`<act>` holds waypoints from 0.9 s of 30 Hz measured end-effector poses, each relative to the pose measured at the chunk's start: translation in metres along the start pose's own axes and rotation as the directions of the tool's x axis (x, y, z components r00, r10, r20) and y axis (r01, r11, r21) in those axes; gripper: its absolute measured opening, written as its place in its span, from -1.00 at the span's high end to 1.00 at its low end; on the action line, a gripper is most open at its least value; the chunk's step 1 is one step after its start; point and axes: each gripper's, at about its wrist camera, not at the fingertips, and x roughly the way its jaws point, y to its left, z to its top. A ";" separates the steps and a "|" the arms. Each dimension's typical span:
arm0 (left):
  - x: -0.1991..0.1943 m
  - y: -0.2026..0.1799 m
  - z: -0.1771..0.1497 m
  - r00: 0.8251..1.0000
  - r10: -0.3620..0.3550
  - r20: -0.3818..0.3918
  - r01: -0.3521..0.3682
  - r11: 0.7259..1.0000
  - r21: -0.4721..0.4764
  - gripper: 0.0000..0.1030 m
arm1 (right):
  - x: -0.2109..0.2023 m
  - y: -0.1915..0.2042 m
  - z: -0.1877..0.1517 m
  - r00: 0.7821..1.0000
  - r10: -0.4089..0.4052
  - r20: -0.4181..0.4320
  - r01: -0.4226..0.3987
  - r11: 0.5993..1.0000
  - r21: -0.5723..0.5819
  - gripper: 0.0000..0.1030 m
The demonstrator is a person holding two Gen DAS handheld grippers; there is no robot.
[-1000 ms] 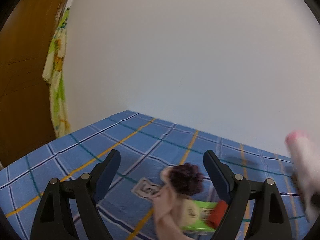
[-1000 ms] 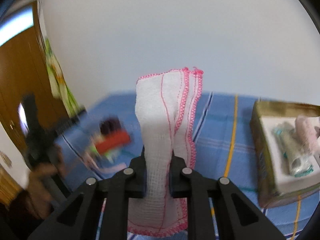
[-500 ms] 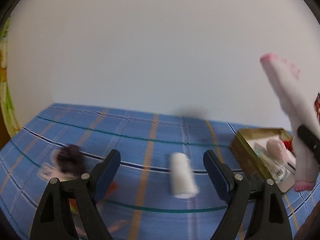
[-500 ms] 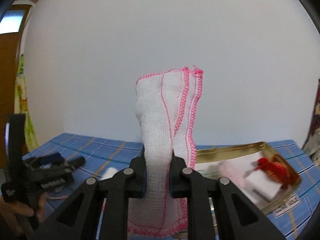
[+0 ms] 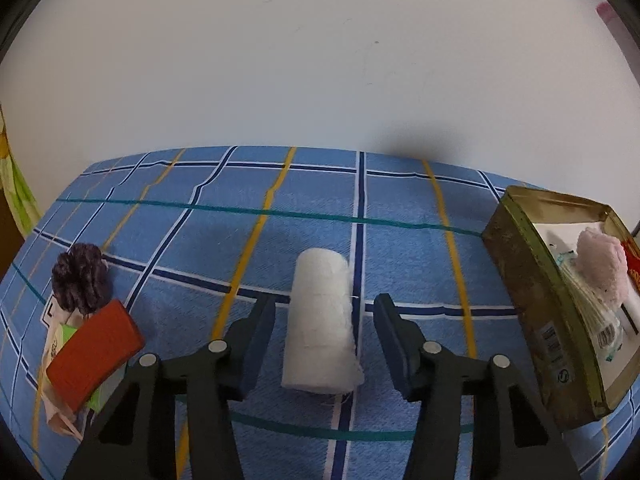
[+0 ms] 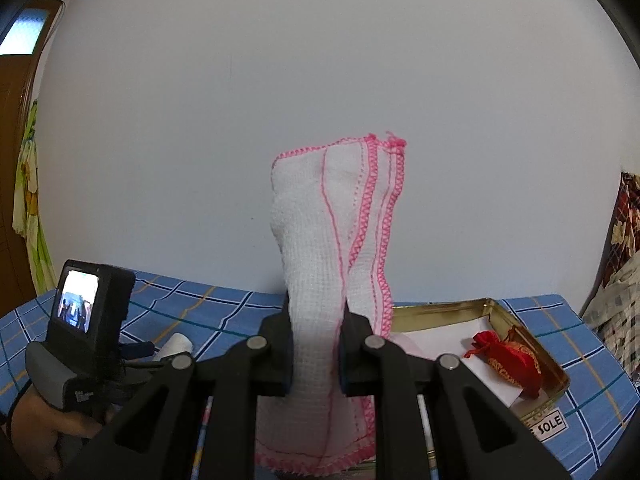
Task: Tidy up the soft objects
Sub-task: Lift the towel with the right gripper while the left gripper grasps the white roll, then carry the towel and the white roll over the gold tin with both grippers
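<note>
White gauze roll, one only, lies on the blue plaid cloth at lower centre of the left wrist view, its long axis running away from the camera. It sits between the two dark fingers of the left gripper, which are closing on it; a gap shows on each side, so the pads are not yet touching.

One pink-edged white cloth, folded, stands up at centre of the right wrist view. The right gripper is pinched tight on its lower part, and the hem hangs below the jaws.

One gold tin at the right edge of the left view, open. Inside it: one pale pink fluffy item, one wrapped packet with a barcode, and one red drawstring pouch, seen best in the right view.

Lower left of the left view: one dark purple yarn-like bundle, one red block lying on a green pack; what lies under them is unclear.

A hand holds the left gripper's handle at lower left of the right view.
</note>
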 end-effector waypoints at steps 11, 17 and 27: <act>0.008 0.028 -0.003 0.988 -0.156 -0.014 0.152 0.977 -0.148 0.36 | 0.004 -0.001 -0.001 0.998 0.024 -0.057 -0.020 0.998 0.059 0.70; -0.021 0.030 -0.005 0.971 -0.187 0.148 0.211 0.963 -0.165 0.36 | 0.001 -0.012 0.002 0.999 0.023 -0.032 -0.020 0.996 0.092 0.69; -0.068 -0.010 -0.002 0.933 -0.236 0.272 0.273 0.956 -0.107 0.36 | -0.014 -0.047 0.012 1.000 0.015 0.023 -0.018 0.993 0.116 0.69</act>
